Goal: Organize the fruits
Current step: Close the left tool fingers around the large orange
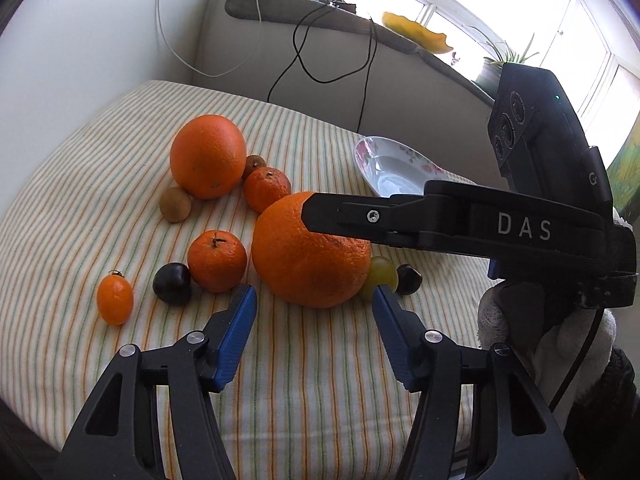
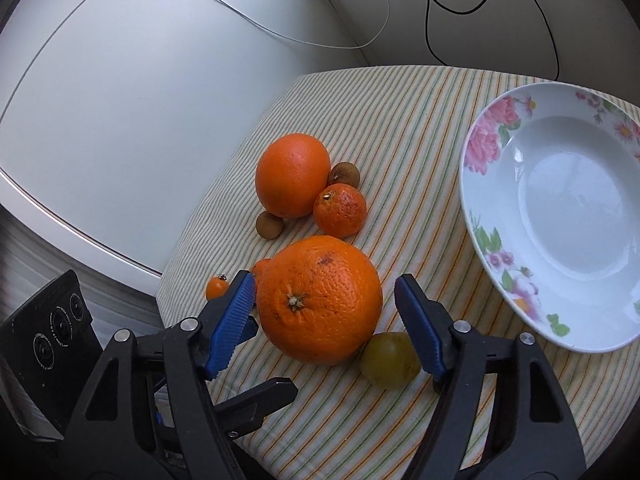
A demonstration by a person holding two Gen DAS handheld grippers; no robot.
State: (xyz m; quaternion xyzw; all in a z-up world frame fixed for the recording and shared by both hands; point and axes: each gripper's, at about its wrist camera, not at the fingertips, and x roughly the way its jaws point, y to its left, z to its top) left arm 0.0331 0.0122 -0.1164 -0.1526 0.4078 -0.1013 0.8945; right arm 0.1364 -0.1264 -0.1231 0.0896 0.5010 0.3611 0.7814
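A large orange point(image 1: 308, 252) point(image 2: 318, 300) lies on the striped cloth with a green grape point(image 1: 382, 274) point(image 2: 390, 360) touching it. My right gripper point(image 2: 325, 294) is open with its blue pads on either side of this orange, not closed on it. My left gripper point(image 1: 314, 298) is open just in front of the same orange. Around it lie a second large orange point(image 1: 208, 156) point(image 2: 292, 174), two mandarins point(image 1: 217, 261) point(image 1: 267, 189), a kumquat point(image 1: 115, 298), a dark grape point(image 1: 172, 283) and brown longans point(image 1: 175, 204). The flowered white plate point(image 2: 492, 256) point(image 1: 374, 164) is empty.
The striped cloth point(image 1: 300, 392) covers a small table against a white wall. Black and white cables point(image 1: 320, 76) hang behind it. A windowsill with a yellow dish point(image 1: 416, 34) and a plant is at the back right. Another dark fruit point(image 1: 409, 278) sits beside the green grape.
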